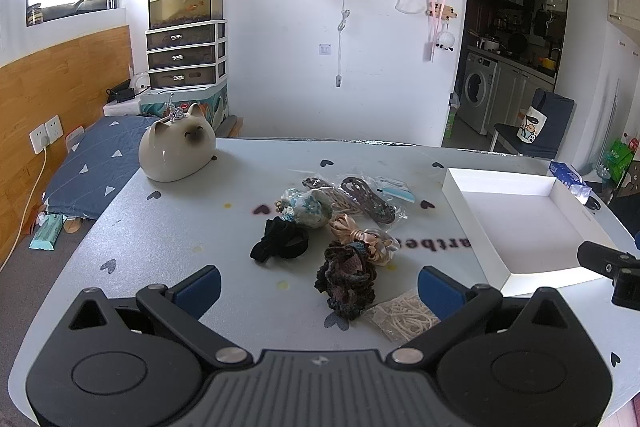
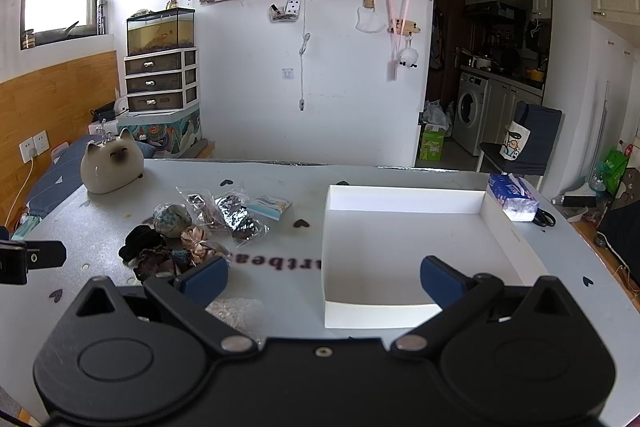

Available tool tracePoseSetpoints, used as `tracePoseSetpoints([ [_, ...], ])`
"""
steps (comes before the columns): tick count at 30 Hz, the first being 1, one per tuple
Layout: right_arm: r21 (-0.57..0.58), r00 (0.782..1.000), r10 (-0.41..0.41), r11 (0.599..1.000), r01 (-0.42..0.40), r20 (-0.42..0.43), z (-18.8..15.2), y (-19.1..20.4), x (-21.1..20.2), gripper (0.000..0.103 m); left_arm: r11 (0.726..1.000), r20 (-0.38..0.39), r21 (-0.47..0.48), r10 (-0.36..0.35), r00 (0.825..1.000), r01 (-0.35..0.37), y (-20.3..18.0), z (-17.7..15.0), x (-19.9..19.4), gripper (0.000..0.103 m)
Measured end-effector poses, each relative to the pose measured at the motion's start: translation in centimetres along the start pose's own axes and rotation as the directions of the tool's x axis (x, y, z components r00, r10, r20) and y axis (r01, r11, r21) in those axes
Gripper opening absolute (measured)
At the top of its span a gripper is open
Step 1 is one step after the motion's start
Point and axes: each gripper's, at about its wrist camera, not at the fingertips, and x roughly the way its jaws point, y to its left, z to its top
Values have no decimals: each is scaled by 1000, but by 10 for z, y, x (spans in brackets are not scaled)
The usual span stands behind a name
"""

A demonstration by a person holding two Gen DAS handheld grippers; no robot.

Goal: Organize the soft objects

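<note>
A pile of soft items lies mid-table: a black scrunchie, a floral blue scrunchie, a peach satin scrunchie, a dark crocheted scrunchie, bagged hair ties and a bag of white cord. A white tray stands empty to the right. My left gripper is open and empty, just before the crocheted scrunchie. My right gripper is open and empty at the near edge of the tray. The pile shows left of it.
A ceramic cat stands at the far left of the table, also in the right wrist view. A tissue pack and black scissors lie beyond the tray's right corner. The table edge runs behind them.
</note>
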Motion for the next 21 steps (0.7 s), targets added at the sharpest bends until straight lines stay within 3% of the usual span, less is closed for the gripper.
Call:
tracePoseSetpoints([
  [14, -29, 999, 36, 999, -36, -5, -10, 8, 18, 103, 999, 1, -21, 29, 1000, -29, -6, -2, 4, 103],
  [21, -186, 980, 192, 963, -196, -44, 17, 4, 57, 101, 991, 27, -120, 71, 997, -67, 3, 13, 17, 103],
])
